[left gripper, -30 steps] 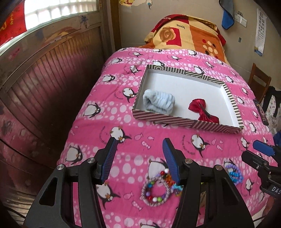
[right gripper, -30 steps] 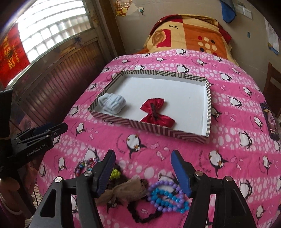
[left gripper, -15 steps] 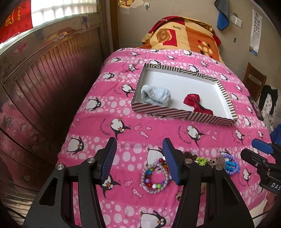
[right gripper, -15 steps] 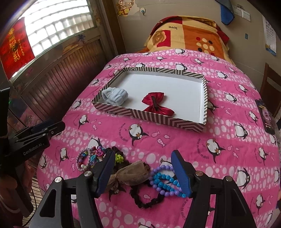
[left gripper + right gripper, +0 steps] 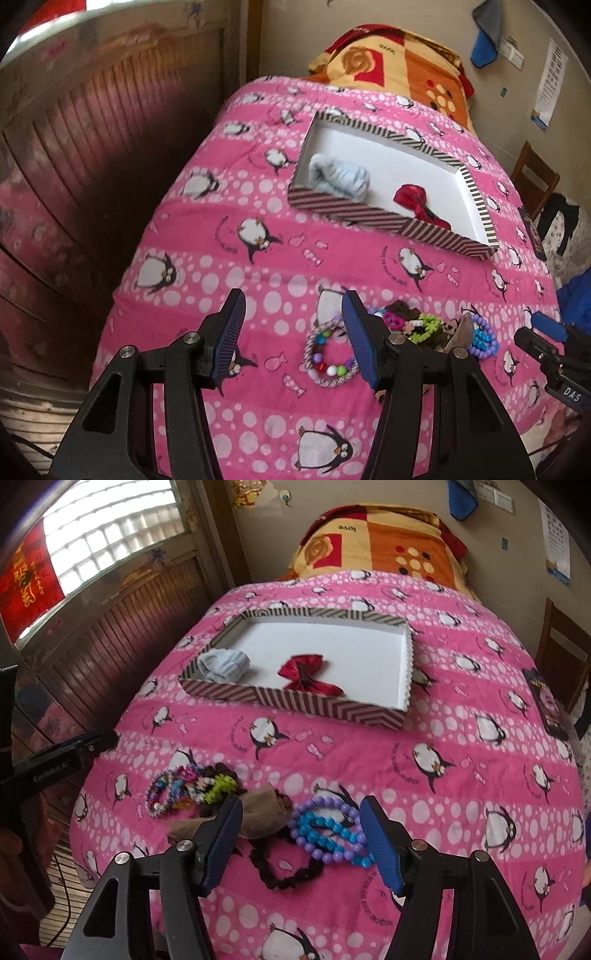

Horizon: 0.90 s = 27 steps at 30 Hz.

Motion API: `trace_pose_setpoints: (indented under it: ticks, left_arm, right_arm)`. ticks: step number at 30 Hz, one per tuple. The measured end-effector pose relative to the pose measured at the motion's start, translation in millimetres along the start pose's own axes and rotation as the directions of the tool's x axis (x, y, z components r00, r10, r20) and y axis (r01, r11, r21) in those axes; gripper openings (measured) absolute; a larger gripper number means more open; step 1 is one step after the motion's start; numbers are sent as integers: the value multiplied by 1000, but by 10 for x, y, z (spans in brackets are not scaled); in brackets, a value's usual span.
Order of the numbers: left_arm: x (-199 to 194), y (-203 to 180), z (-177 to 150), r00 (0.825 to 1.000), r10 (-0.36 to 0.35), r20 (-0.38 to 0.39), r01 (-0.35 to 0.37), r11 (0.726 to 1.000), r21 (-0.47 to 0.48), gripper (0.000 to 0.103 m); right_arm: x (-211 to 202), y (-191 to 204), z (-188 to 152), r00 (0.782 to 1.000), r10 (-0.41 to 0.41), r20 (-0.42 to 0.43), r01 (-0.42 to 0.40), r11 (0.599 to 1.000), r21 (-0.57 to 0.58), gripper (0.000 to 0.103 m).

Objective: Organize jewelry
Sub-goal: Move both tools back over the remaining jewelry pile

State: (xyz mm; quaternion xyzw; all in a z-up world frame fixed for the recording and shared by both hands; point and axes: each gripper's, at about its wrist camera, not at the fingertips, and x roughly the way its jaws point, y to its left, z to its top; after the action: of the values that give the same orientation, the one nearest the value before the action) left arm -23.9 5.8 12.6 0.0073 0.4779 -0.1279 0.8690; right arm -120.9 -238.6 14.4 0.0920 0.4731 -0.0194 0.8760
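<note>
On pink penguin quilt (image 5: pixel 461 701): striped tray (image 5: pixel 295 698) holds red bow (image 5: pixel 308 674). Right gripper (image 5: pixel 301 840) fingers apart above purple-blue bead bracelets (image 5: pixel 328 834). Left gripper (image 5: pixel 293 332) fingers apart, empty, beside multicolour bracelet (image 5: pixel 328 360).

Bare quilt (image 5: pixel 369 746) between striped tray (image 5: pixel 295 701) and jewelry pile (image 5: pixel 258 812), tray's right half free

Soft daylight enters through the window (image 5: pixel 110 535), which glares white at upper left. The bed (image 5: pixel 461 738) is evenly lit, shadows faint. Fisheye bending curves the edges, corners vignette dark, and the left-wrist view is slightly motion-blurred.
</note>
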Motion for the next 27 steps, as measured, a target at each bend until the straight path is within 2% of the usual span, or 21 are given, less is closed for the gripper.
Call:
trace_pose_setpoints:
  ticks: [8, 18, 27]
  left_arm:
    - [43, 56, -88, 999, -7, -39, 7, 1000, -7, 54]
    - [-99, -38, -67, 999, 32, 19, -32, 999, 19, 54]
    - [-89, -84, -107, 999, 47, 22, -48, 998, 32, 54]
  right_arm:
    - [89, -131, -127, 999, -7, -43, 8, 1000, 25, 63]
    - [27, -67, -67, 1000, 5, -22, -5, 1000, 2, 63]
    - [63, 30, -81, 999, 18, -37, -19, 1000, -21, 63]
